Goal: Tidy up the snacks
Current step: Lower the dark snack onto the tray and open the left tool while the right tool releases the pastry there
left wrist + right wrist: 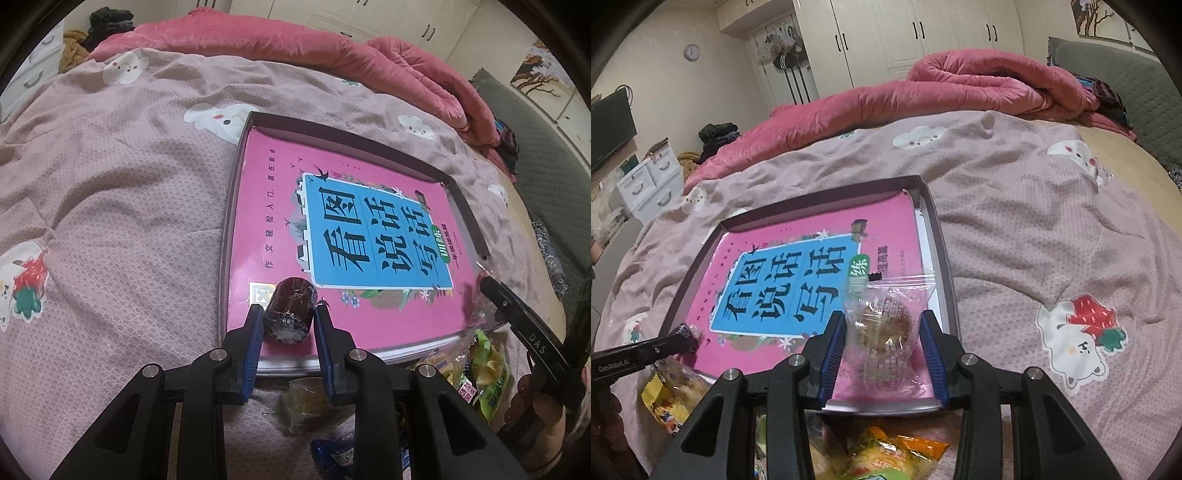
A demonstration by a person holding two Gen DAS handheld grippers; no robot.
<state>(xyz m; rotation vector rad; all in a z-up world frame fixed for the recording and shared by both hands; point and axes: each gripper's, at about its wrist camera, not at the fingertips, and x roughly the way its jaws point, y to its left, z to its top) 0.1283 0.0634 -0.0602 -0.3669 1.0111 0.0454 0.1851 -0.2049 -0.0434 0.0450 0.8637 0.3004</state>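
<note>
A shallow box (236,192) lies on the bed with a pink book (280,206) in it. My left gripper (289,314) is shut on a dark maroon wrapped snack (291,308) and holds it over the book's near left corner. My right gripper (884,326) is shut on a clear bag with a brown pastry (884,321), over the book's near right part (894,221). The left gripper's finger with the dark snack (685,334) shows at the left of the right wrist view. The right gripper's finger (517,314) shows at the right of the left wrist view.
A pile of loose snack packets lies in front of the box: yellow and green ones (480,376), a clear one (314,402), orange ones (894,454). The bed has a pink printed cover (110,184) and a rolled red quilt (979,85). A grey headboard (1126,85) stands at the right.
</note>
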